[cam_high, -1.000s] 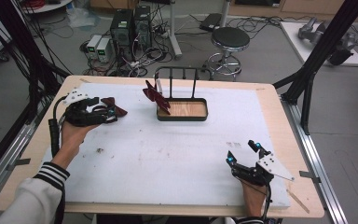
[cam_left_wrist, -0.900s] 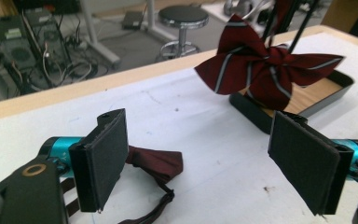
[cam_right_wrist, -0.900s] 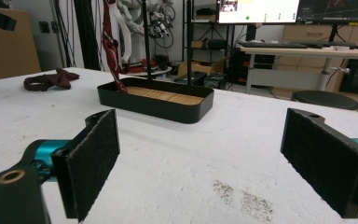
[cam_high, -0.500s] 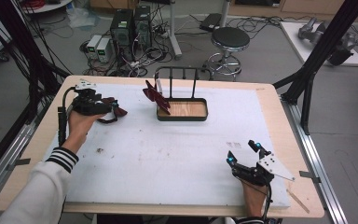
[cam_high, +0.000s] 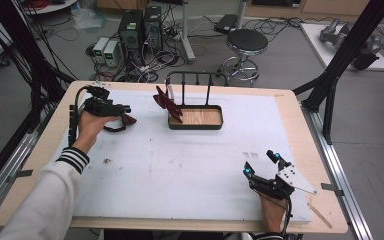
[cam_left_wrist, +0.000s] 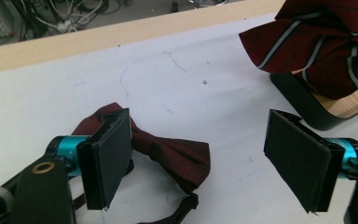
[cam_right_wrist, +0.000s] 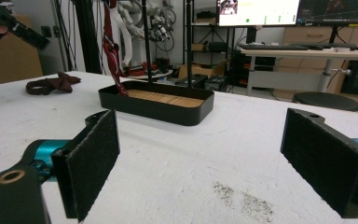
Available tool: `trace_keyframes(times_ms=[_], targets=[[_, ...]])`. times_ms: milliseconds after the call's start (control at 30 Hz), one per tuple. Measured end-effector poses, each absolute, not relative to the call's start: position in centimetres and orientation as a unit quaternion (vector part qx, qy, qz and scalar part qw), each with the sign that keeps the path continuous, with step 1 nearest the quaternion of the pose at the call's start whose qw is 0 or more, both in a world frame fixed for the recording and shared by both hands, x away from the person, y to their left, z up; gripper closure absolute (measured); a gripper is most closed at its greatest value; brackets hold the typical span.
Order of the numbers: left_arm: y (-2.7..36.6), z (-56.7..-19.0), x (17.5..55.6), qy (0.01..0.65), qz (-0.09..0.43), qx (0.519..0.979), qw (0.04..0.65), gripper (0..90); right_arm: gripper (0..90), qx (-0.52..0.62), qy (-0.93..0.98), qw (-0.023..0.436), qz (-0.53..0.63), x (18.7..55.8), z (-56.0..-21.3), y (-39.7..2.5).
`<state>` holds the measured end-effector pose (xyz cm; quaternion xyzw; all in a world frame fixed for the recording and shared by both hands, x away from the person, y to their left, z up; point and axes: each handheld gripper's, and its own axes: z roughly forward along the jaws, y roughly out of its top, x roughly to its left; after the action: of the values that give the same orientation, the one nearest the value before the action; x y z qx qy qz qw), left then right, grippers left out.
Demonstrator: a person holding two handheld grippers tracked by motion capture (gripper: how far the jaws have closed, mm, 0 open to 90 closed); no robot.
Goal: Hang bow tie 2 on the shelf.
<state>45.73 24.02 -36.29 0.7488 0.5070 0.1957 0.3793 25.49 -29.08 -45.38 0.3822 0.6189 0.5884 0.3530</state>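
White padding covers the wooden tabletop (cam_high: 40,150) in a lab crowded with cables, computer boxes and a round stool (cam_high: 247,42) on the grey floor beyond. At the far left of the tabletop, the left tongs (cam_high: 125,111) hover over a dark red bow tie (cam_high: 126,120), their jaws spread wide; the left gripper view shows the bow tie (cam_left_wrist: 168,156) lying flat on the padding between the two black pads, with its strap curling toward the near edge, and neither pad pressing on it. Just past it stands a black tray with a wooden floor (cam_high: 196,118), from whose far side a black rack of upright rods (cam_high: 196,80) rises. A second, striped dark red bow tie (cam_high: 167,102) leans at the tray's left end (its grey stripes are plain in the left gripper view (cam_left_wrist: 317,46)). Well apart, at the near right corner of the tabletop, the right tongs (cam_high: 261,162) rest low by the person's hand, jaws likewise spread and holding nothing; the right gripper view looks across bare padding to the tray (cam_right_wrist: 156,105) and, farther off to the left, the bow tie (cam_right_wrist: 51,84). A striped sleeve (cam_high: 72,159) covers the left wrist.
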Motion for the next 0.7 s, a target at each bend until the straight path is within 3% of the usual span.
trace_keyframes(times_ms=[700], targets=[[23.1,-38.7,48.3,0.559,0.122,0.758,0.312,26.1,10.8,0.380,0.618,0.354,0.590,25.5,-45.4,-29.1]])
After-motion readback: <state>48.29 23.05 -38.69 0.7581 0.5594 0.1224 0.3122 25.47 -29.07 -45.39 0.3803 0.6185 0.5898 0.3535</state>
